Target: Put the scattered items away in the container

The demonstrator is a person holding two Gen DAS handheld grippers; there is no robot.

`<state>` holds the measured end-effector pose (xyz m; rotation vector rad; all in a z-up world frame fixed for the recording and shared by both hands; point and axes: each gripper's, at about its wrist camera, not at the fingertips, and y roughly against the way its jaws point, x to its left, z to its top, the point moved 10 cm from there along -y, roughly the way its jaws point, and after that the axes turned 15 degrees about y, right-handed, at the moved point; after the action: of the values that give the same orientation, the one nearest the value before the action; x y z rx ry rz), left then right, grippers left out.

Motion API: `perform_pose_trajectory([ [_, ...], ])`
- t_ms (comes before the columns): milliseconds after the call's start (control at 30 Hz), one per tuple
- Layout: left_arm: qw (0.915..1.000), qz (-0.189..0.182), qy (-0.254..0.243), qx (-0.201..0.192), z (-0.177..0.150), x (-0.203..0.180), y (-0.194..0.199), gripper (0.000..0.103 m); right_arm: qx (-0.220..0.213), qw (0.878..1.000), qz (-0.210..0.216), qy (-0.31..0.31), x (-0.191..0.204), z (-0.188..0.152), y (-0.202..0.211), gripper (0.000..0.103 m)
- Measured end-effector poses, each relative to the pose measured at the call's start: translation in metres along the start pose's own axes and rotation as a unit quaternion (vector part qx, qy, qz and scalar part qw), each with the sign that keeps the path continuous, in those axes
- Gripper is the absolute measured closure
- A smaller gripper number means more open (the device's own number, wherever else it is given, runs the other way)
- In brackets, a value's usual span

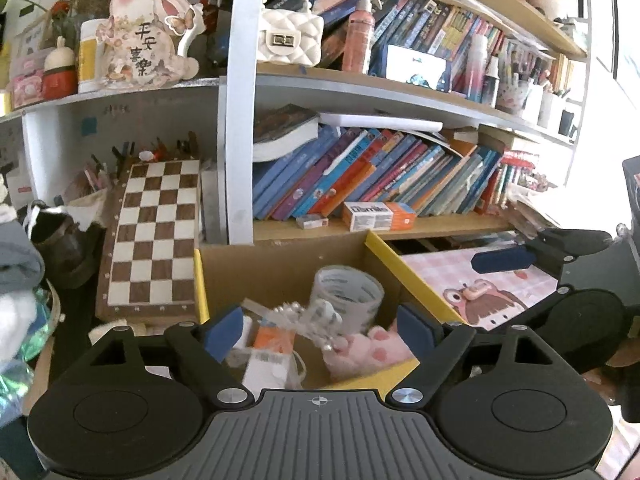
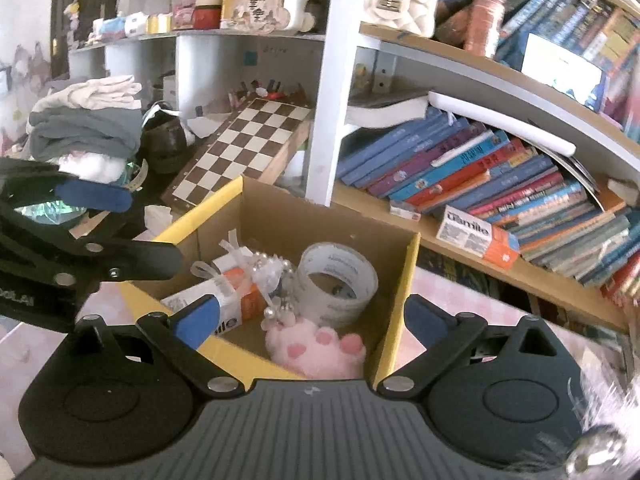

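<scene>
A cardboard box with yellow flaps stands on the table below the bookshelf. Inside lie a roll of clear tape, a pink plush paw, a white and orange carton and a pearl and ribbon ornament. My left gripper is open and empty, its blue pads over the box. My right gripper is open and empty just above the box's near edge. Each gripper shows at the edge of the other's view.
A pink checked mat with a cartoon girl covers the table right of the box. A chessboard leans at the left. Shelves of books stand behind. Folded clothes are piled at the left.
</scene>
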<state>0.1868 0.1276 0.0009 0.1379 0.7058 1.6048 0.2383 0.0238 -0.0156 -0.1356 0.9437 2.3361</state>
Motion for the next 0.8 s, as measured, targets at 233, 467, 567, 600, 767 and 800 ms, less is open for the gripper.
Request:
perform_pose_trajectory([
  [233,0.9998,0.0,-0.007,0.021,-0.028,-0.005,0.012,0.016,0.015,1.0,-0.002,-0.02,0.007,-0.029,0.011,0.003],
  [467,0.9988,0.006,-0.003,0.049,-0.058,-0.004,0.013,0.015,0.042,0.998,0.002,-0.038,0.015,-0.065,0.017,0.003],
  [567,0.9982,0.007,0.004,0.059,-0.067,-0.004,0.013,0.015,0.051,0.997,-0.001,-0.052,0.018,-0.078,0.019,0.001],
  [600,0.998,0.007,0.006,0.062,-0.07,-0.004,0.013,0.015,0.053,0.997,-0.004,-0.057,0.018,-0.082,0.019,0.001],
  [767,0.9972,0.007,0.009,0.074,-0.082,-0.007,0.012,0.014,0.065,0.995,-0.013,-0.078,0.02,-0.1,0.022,0.0],
  [800,0.9971,0.007,0.009,0.075,-0.084,-0.008,0.012,0.014,0.066,0.994,-0.014,-0.081,0.02,-0.103,0.023,0.0],
])
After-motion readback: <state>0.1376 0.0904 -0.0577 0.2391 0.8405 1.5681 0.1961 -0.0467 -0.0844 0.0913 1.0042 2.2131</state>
